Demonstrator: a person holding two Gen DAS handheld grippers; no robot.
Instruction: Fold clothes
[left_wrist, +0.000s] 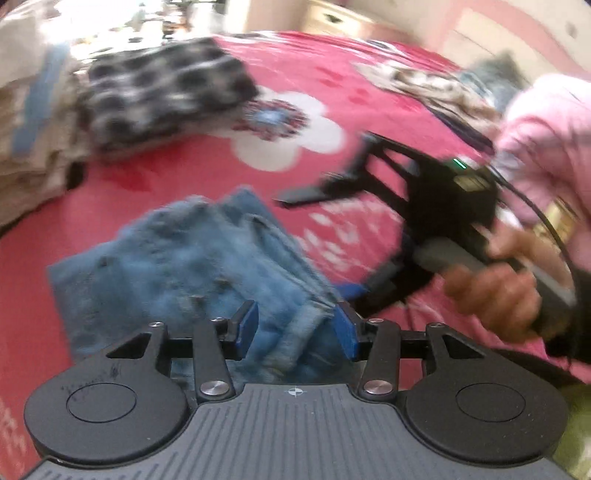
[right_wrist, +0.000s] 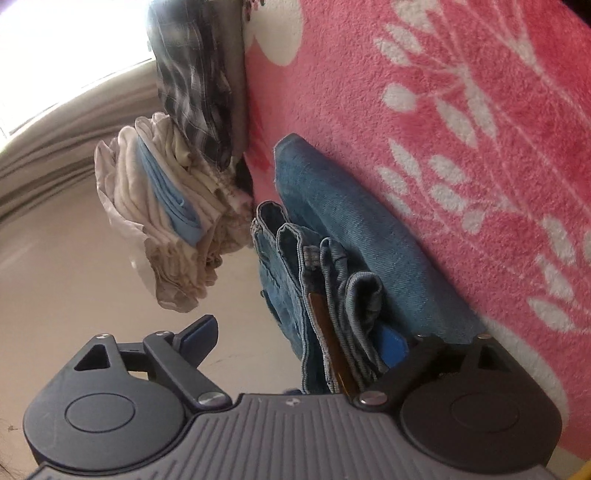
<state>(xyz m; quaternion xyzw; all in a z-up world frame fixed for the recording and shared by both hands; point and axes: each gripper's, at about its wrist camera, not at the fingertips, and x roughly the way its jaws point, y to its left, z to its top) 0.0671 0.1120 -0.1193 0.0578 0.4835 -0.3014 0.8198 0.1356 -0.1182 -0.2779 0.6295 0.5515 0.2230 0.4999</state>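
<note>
On pink blanket (right_wrist: 461, 110), folded jeans (right_wrist: 332, 229), long axis along right tongs (right_wrist: 301, 345)

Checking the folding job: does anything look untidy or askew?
Mostly tidy. The folded jeans lie on the pink blanket, but their stacked edges fan apart unevenly near the right tongs, which stand open around them.

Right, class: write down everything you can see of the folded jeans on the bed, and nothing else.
The jeans are light blue faded denim, folded into a thick stack of layers whose seamed edges and a brown waistband patch show in the right wrist view. They lie flat on the pink flowered blanket, apart from the other piles. The left gripper is open, fingers astride the near edge. The right gripper is open too, one blue pad tucked beside the layers.
</note>
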